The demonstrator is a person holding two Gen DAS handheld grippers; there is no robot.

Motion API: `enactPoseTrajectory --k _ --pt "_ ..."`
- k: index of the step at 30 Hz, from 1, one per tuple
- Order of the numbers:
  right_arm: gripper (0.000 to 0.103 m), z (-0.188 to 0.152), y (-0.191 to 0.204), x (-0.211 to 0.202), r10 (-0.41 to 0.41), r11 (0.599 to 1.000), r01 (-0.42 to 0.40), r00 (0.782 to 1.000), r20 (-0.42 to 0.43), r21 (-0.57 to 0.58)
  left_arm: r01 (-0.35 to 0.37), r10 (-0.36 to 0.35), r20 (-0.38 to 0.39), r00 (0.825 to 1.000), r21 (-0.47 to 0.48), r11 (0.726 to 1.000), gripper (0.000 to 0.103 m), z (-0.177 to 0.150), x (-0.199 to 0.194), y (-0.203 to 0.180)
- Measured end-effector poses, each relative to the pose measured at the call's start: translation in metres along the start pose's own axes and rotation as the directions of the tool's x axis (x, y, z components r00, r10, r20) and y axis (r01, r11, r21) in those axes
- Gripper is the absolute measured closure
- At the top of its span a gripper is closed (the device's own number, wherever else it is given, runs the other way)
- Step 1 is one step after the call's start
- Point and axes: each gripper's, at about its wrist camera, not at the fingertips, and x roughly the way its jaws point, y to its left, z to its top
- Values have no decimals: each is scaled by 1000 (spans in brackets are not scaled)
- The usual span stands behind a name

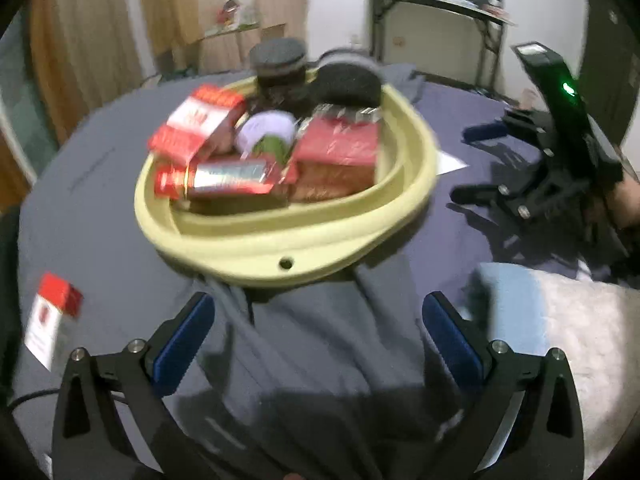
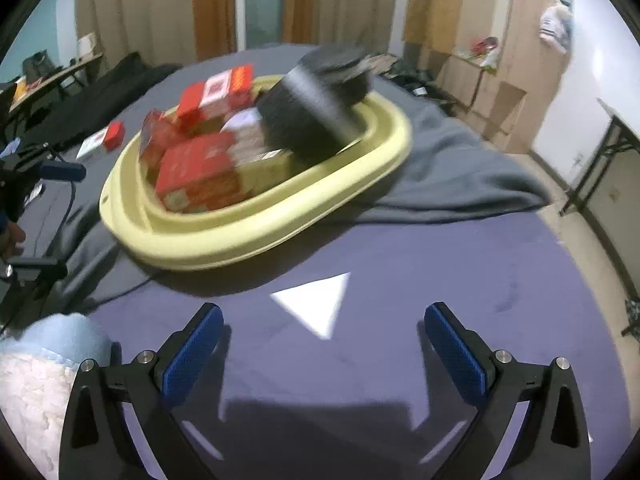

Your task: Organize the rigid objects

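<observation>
pale yellow oval plastic basin [image 1: 280, 240]: sits on a crumpled grey cloth [image 1: 320, 340] laid over the dark purple-blue counter [image 2: 440, 272]. contents, heaped above the rim: several red and white cardboard boxes [image 1: 200, 120], a red foil-wrapped block [image 1: 340, 152], a lilac round lid [image 1: 266, 128], two dark cylindrical jars with black lids [image 1: 280, 64] at the far side; in the right wrist view one jar [image 2: 316, 108] lies tilted against the rim.

small red and white box [image 1: 52, 316]: loose on the counter, well apart from the basin, near the left gripper.

white triangular paper scrap [image 2: 316, 304]: flat on the counter, between basin and right gripper.

left gripper [image 1: 320, 336]: blue-padded jaws spread wide, nothing between them, over the grey cloth just short of the basin.

right gripper [image 2: 320, 348]: jaws spread wide, empty, over bare counter.

pale blue and white fleecy sleeve [image 2: 44, 360]: at the frame edge.

views blurred; labels unreadable.
</observation>
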Motion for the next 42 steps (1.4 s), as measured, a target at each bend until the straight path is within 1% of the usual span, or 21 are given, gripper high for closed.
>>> enactPoseTrajectory --k 1,3,4,6,7,8,9,11,13,16,18,19,22,26,29,32,42 --pt "0 1 2 4 -2 1000 2 1000 -6 -8 0 0 2 1000 -22 1000 0 -5 6 3" --pt "0 6 12 18 -27 999 26 999 -26 -19 -21 17 -37 999 -89 996 0 -2 27 10" --pt "0 9 15 21 -35 999 34 999 -21 -22 -31 24 -57 998 -127 991 0 1 37 14" --pt "0 15 19 26 -53 998 53 998 -26 -18 -82 65 -90 994 -206 975 0 2 57 23" --pt "0 16 20 28 -55 998 54 998 -30 -15 -87 70 -75 995 -246 965 0 2 62 28" --pt "0 18 18 32 -51 999 51 998 -33 -10 -95 82 -59 995 -262 960 0 3 62 30" --pt "0 19 18 33 -45 999 45 998 -34 -5 -115 102 -60 993 -275 955 0 5 63 30" --pt "0 16 15 36 -39 999 39 999 -30 -1 -140 126 -67 990 -276 951 0 10 69 28" --pt "0 15 17 37 -48 999 48 998 -31 -9 -147 132 -71 989 -273 951 0 14 73 26" --pt "0 12 17 34 -43 999 43 999 -31 -5 -132 117 -69 991 -264 955 0 16 75 27" --pt "0 12 19 36 -45 999 45 999 -31 -7 -137 124 -67 990 -242 960 0 17 73 22" --pt "0 10 16 30 -46 999 46 999 -29 -8 -134 123 -63 990 -237 962 0 16 72 22" --pt "0 10 15 29 -39 999 39 999 -31 -6 -115 105 -55 993 -239 964 0 13 69 21" --pt "0 11 16 30 -40 999 40 999 -32 -7 -117 109 -50 993 -235 965 0 13 73 19" --pt "0 11 16 31 -40 999 40 999 -32 -6 -117 108 -52 993 -235 965 0 8 68 18" --pt "0 11 16 31 -40 999 40 999 -33 -6 -125 114 -60 992 -227 966 0 10 69 17" --pt "0 12 15 31 -40 999 40 999 -33 -6 -117 96 -113 989 -202 972 0 24 74 19"
